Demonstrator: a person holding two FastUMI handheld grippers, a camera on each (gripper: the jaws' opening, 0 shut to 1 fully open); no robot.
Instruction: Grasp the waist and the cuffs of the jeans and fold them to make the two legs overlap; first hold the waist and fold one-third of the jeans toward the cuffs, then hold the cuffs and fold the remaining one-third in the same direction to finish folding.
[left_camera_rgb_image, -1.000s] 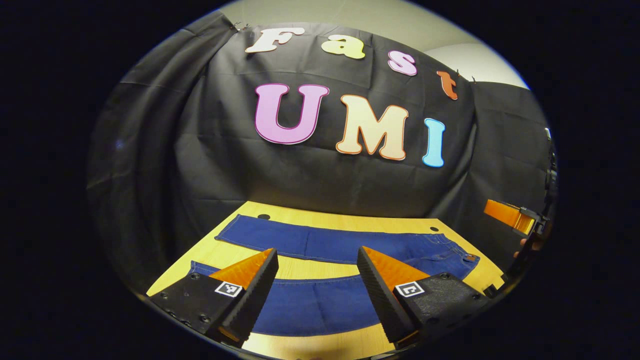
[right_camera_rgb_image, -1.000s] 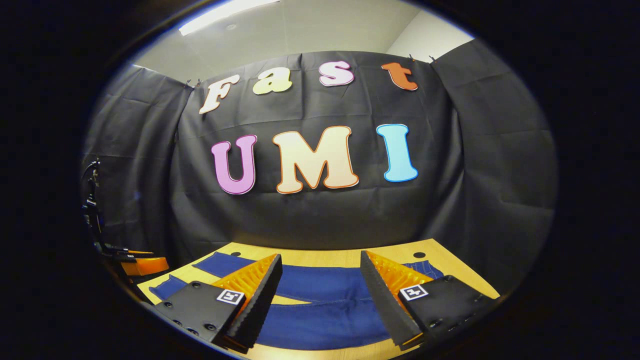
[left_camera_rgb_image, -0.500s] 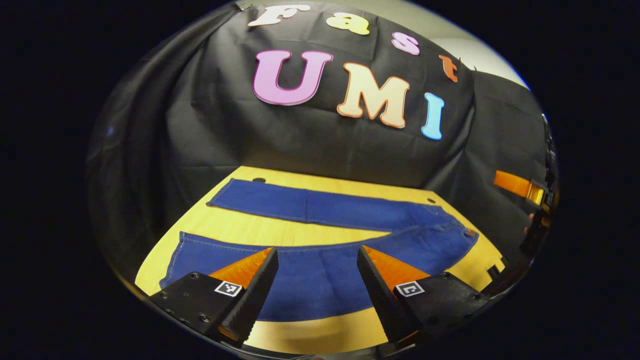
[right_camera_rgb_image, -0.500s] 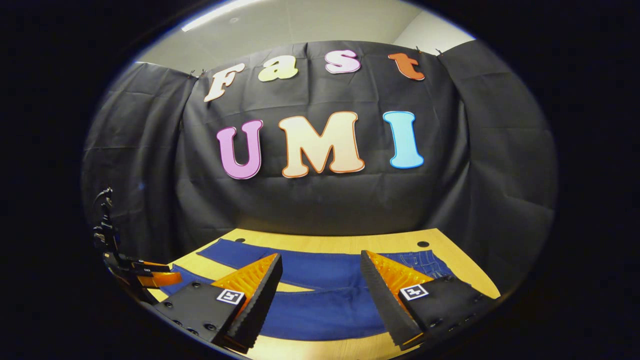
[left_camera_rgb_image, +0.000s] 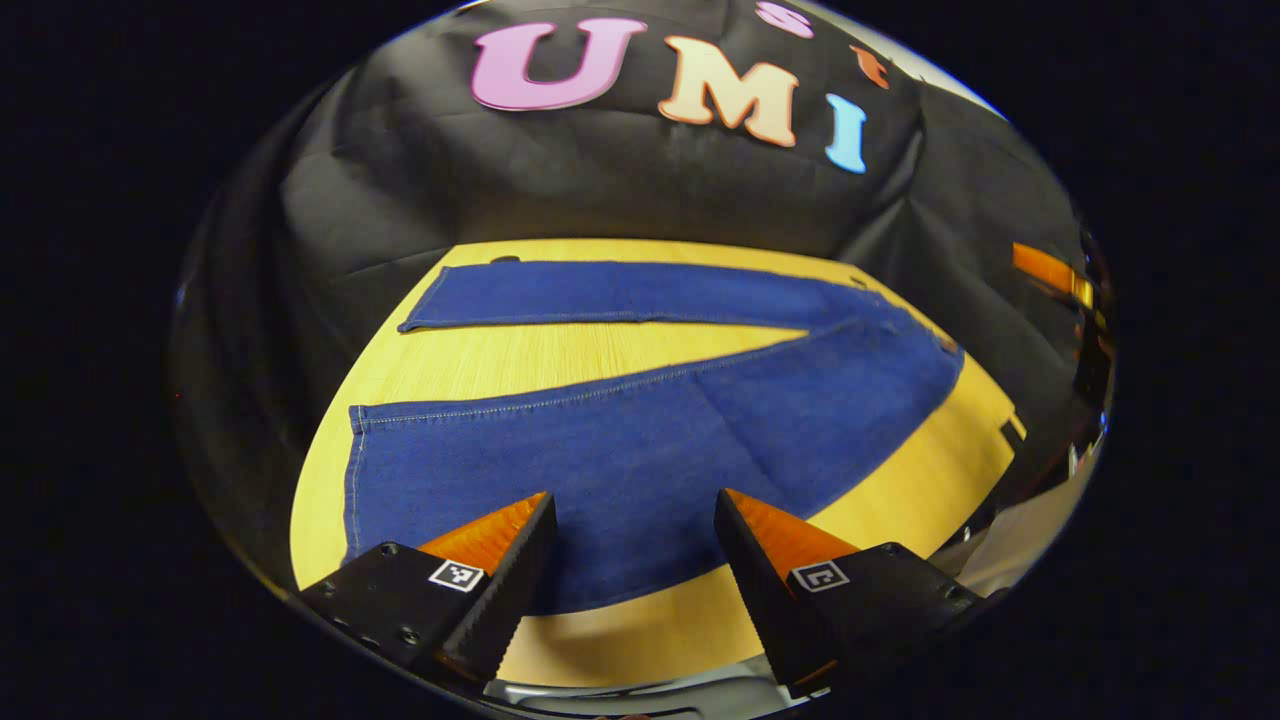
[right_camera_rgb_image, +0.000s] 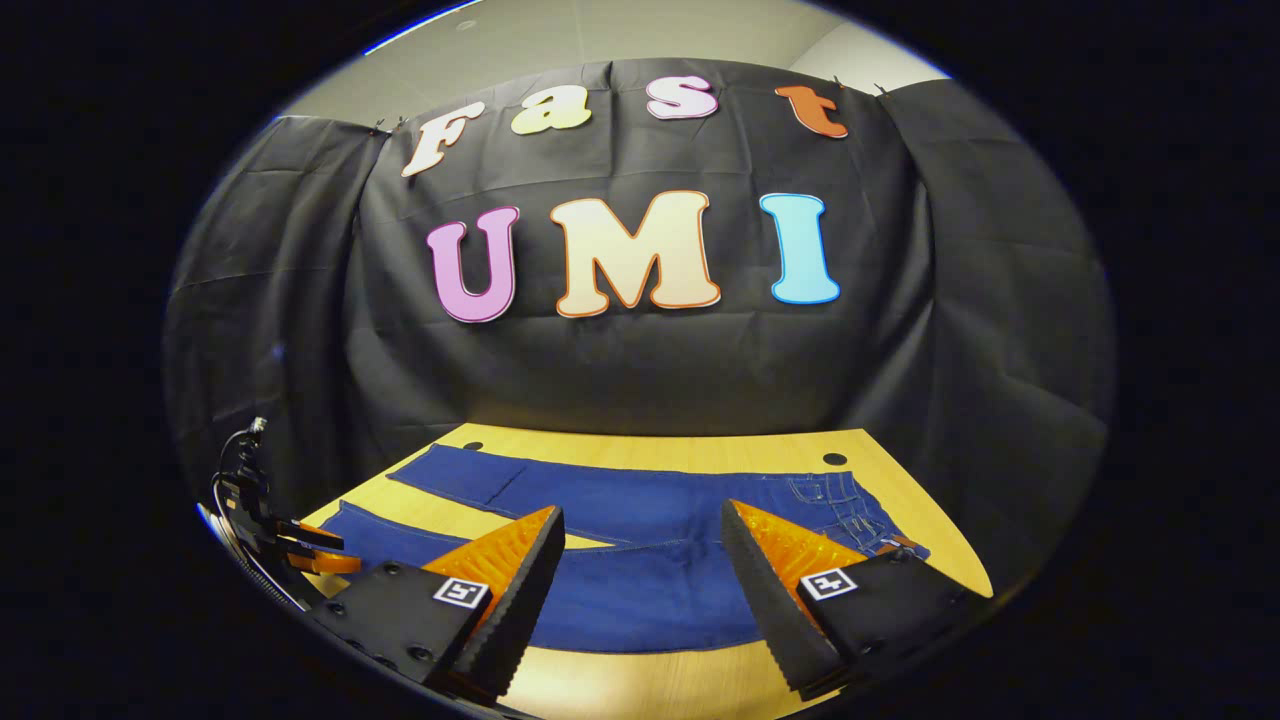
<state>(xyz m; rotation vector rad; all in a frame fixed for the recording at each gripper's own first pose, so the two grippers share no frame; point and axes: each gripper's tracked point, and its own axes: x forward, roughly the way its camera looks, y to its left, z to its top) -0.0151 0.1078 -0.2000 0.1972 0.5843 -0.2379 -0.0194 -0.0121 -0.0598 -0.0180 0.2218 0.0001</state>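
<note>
Blue jeans (left_camera_rgb_image: 640, 440) lie flat on the yellow wooden table (left_camera_rgb_image: 560, 350), legs spread in a V. The cuffs (left_camera_rgb_image: 352, 470) point left and the waist (left_camera_rgb_image: 940, 360) lies at the right. My left gripper (left_camera_rgb_image: 635, 510) hovers open above the near leg, nothing between its fingers. In the right gripper view the jeans (right_camera_rgb_image: 650, 580) lie ahead with the waist (right_camera_rgb_image: 850, 505) at the right. My right gripper (right_camera_rgb_image: 640, 525) stands open over the near leg's upper part. The left gripper (right_camera_rgb_image: 300, 545) appears at the far left there; the right gripper (left_camera_rgb_image: 1050, 270) at the far right of the left gripper view.
The table's near edge (left_camera_rgb_image: 640, 650) runs just under my left fingers. Two small dark holes (right_camera_rgb_image: 834, 459) mark the table's far corners. Black cloth walls close the booth behind and at both sides of the table.
The left gripper has risen and tilted down, so the whole jeans now lie in its view. The right gripper tilted down slightly. Both stayed open; the jeans have not moved.
</note>
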